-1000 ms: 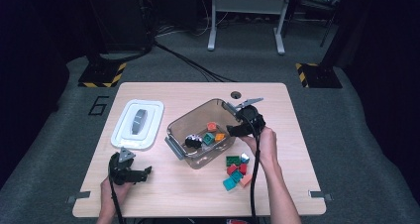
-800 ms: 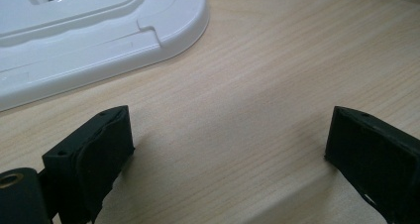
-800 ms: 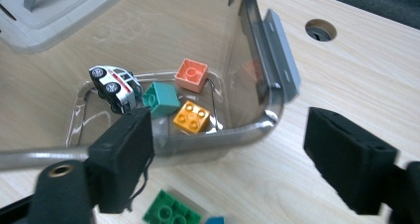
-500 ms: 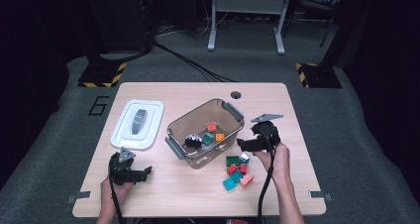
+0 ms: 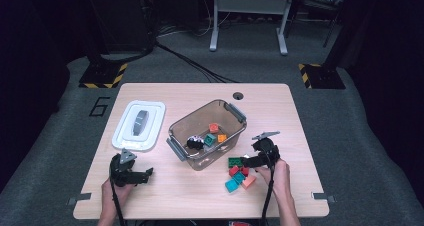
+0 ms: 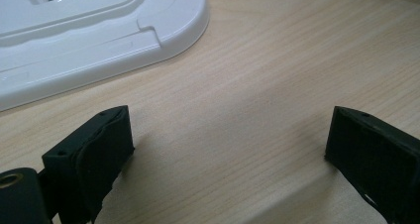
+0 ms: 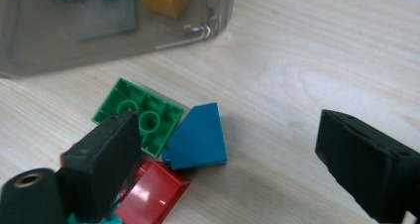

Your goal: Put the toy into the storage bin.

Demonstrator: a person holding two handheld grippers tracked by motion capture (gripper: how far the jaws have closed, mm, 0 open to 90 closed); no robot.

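Your right gripper (image 7: 228,154) stands wide open and empty, low over the loose pile of bricks on the wooden table (image 5: 200,196).

Nearest your jaws: a glossy red plastic brick (image 7: 151,192) half under the near jaw. Just beyond it lies the blue sloped plastic brick (image 7: 197,137), touching the green studded plastic plate (image 7: 143,116).

Risk: the three lie packed edge to edge. Close here and you likely pinch two at once, or the near jaw lands on the red brick and skids the blue one away.

The blue brick lies flat, its long axis running diagonally across the right gripper view; which end is the thin one I cannot tell.

Farther off: the clear plastic bin (image 5: 206,135), already holding bricks.

Your left gripper (image 5: 131,175) rests open and empty near the white plastic lid (image 5: 139,126).
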